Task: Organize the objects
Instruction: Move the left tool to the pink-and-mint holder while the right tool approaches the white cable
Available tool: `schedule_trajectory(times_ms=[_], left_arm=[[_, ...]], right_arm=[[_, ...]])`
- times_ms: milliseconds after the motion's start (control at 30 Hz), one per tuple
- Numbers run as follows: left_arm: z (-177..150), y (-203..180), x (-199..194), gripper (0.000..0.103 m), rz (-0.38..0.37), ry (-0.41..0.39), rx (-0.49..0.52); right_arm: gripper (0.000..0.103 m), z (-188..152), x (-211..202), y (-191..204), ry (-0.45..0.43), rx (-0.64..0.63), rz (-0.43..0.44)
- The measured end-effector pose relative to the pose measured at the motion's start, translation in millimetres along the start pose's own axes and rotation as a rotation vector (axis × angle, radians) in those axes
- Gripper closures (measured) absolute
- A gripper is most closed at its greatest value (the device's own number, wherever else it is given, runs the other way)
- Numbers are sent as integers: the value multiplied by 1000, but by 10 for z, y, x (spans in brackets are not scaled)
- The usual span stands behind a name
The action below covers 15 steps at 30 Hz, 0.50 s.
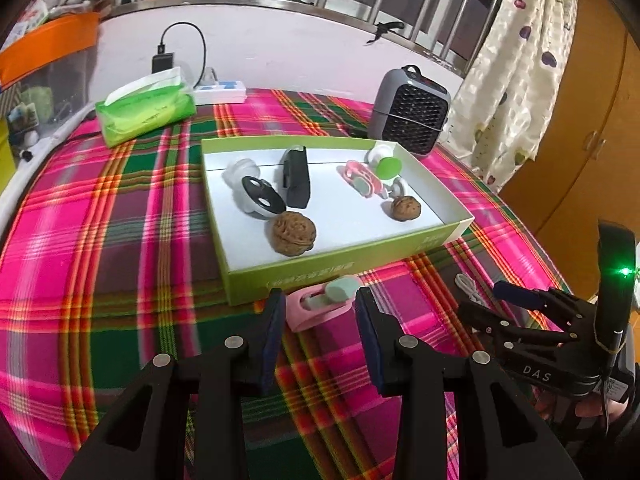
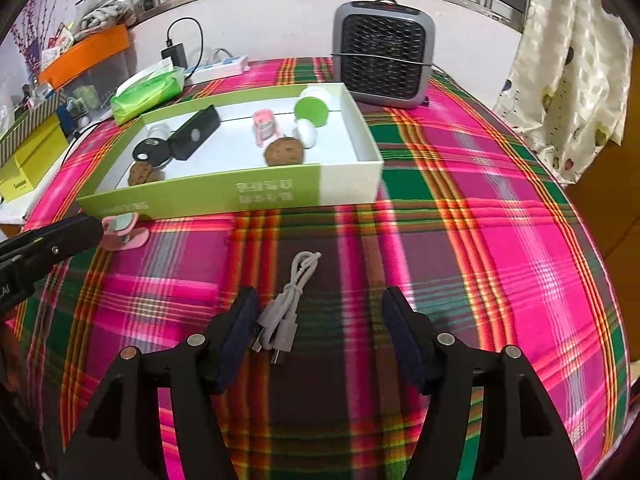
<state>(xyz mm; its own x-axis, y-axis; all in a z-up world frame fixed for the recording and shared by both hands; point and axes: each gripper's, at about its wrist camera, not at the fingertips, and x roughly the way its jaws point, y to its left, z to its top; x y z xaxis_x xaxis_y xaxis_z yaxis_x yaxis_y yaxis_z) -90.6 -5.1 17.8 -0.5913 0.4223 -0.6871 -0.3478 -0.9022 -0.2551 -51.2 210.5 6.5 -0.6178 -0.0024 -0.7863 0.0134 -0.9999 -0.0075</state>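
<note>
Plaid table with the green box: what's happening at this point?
A person with a gripper in each hand is tidying small items into the green box. Two walnuts, a black case and other small items already lie inside. The left gripper is open, lined up on the pink holder lying on the cloth just outside the box. The right gripper is open over the coiled white cable, whose plugs sit near its left pad. Neither item is gripped yet.

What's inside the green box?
Inside the green box: two walnuts, a black case, a black disc on a white thing, a pink toy and a green-capped white piece. Anything beneath them stays hidden.
</note>
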Motion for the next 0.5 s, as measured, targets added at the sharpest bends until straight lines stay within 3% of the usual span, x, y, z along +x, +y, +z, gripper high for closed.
schedule_trajectory(times_ms=[500], left_arm=[[-93,-244,57,69,-68,50,65]], right_arm=[[38,-11,-15,-275,-2,17,-15]])
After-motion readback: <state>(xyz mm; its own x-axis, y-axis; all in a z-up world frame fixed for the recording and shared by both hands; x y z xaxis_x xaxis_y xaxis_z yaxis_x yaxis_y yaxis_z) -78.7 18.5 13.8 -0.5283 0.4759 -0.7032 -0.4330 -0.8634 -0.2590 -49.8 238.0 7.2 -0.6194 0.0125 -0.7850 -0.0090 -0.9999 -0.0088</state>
